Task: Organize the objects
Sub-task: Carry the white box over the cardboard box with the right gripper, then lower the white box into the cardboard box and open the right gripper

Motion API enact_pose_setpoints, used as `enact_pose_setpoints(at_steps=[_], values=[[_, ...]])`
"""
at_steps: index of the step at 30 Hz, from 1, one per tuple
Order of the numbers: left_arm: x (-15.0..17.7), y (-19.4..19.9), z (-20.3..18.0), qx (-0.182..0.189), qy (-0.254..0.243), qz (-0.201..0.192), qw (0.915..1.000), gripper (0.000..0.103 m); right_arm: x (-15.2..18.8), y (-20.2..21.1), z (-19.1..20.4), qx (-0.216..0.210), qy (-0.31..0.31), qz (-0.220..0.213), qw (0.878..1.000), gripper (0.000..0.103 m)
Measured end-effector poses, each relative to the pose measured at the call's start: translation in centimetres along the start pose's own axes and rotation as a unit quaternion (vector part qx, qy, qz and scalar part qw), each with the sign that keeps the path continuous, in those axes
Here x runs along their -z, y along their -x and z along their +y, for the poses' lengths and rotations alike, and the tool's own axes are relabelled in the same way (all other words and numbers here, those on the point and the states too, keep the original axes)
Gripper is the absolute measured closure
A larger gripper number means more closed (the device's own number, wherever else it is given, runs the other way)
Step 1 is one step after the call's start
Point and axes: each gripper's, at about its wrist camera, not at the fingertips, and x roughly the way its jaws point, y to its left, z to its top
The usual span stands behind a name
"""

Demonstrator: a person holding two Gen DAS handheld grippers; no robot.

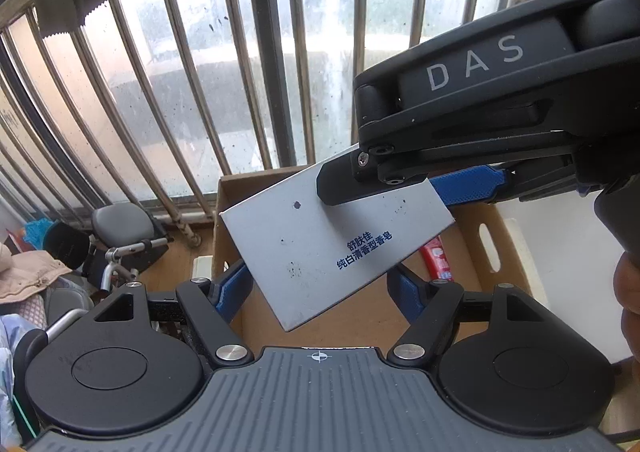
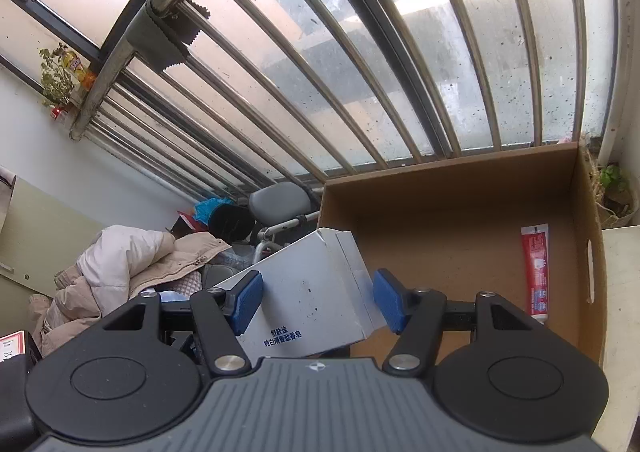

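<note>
Above the cardboard box (image 2: 448,188), the white soap carton (image 2: 308,284) is held in the air, clamped across its width by the right gripper (image 2: 318,302), its long axis running from 5 o'clock toward 11 o'clock in that wrist view. A red toothpaste tube (image 2: 535,272) is already laid inside, at 3 o'clock; the carton is judged still to be placed. The left gripper (image 1: 320,290) is spread open and nothing is gripped by it.

Before me, barred window (image 2: 360,64) with grimy glass, pale daylight, grey cloth (image 2: 168,40) over top rail, white wall (image 2: 24,120), padded jackets (image 2: 132,264) heaped, grey-seated chair (image 1: 122,220)
</note>
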Motion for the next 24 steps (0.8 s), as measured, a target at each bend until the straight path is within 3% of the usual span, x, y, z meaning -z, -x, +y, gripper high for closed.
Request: enact_pose_setpoints(at_steps=[10, 24], values=[[-0.6, -7.0, -0.2, 0.002, 0.002, 0.071, 0.9975, 0.029, -1.8, -6.0, -5.4, -0.002, -0.029, 0.051, 0.998, 0.038], [0.1, -16.5, 0.7, 0.002, 0.001, 0.160, 0.9871, 0.029, -2.2, -14.9, -12.1, -0.005, -0.094, 0.098, 0.991, 0.038]])
